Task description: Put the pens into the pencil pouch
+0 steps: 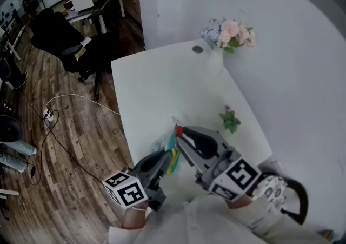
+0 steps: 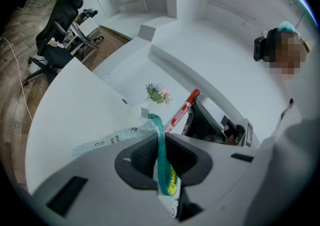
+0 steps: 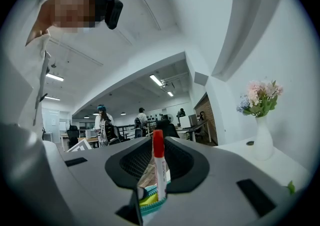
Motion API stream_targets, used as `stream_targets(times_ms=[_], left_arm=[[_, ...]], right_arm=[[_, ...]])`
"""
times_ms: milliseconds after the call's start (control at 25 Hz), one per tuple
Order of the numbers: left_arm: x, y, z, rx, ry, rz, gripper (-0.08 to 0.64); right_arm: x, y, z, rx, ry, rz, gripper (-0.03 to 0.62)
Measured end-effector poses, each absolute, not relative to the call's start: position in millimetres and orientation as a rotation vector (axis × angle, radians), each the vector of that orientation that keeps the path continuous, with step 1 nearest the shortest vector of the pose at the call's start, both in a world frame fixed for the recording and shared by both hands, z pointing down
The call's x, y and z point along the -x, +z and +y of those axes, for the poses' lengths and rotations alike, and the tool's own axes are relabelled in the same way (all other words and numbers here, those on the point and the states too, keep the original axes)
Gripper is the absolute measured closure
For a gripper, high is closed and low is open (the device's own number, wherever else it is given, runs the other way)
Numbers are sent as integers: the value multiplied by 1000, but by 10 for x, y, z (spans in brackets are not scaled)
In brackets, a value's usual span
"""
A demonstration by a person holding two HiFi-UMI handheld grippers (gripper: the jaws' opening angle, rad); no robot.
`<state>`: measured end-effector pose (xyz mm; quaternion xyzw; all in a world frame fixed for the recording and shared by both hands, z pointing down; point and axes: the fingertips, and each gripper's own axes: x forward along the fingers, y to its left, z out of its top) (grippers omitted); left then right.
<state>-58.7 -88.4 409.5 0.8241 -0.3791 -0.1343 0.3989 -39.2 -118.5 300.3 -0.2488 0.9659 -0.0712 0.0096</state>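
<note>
The left gripper [image 2: 161, 144] has its jaws nearly together, pinched on the teal zip edge of the pouch [image 2: 114, 139]. The pouch is clear plastic with dark print and something yellow inside. It is held up over the near end of the table [image 1: 154, 88], well apart from the vase [image 1: 229, 36] at the far corner. Its clear body trails from the jaws on the side away from the right gripper.

The right gripper [image 3: 157, 151] has its jaws partly closed on a white pen [image 3: 160, 169] with a red cap. The pads press on the barrel and the capped end points away from the gripper. In the head view the red cap sits just beside the pouch's top edge, on the vase side of both grippers. In the right gripper view the pen's lower end meets the teal zip and the yellow inside. I cannot tell whether it is past the opening.

The two grippers stand close together, jaws angled toward each other, on the person's side of the table. A small green sprig [image 1: 231, 120] lies on the table between the vase and the right gripper.
</note>
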Motion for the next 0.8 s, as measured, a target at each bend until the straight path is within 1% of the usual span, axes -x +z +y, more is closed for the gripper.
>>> stream_targets(times_ms=[440,800], left_arm=[[558,4108,-906,-2092,-326,-946,515],[551,4104,-911,-2093,-322,-929,515]], right_arm=[[290,3092,-1195,832,-236,3036,529],[63,3278,-1217,953,-250,3071,528]])
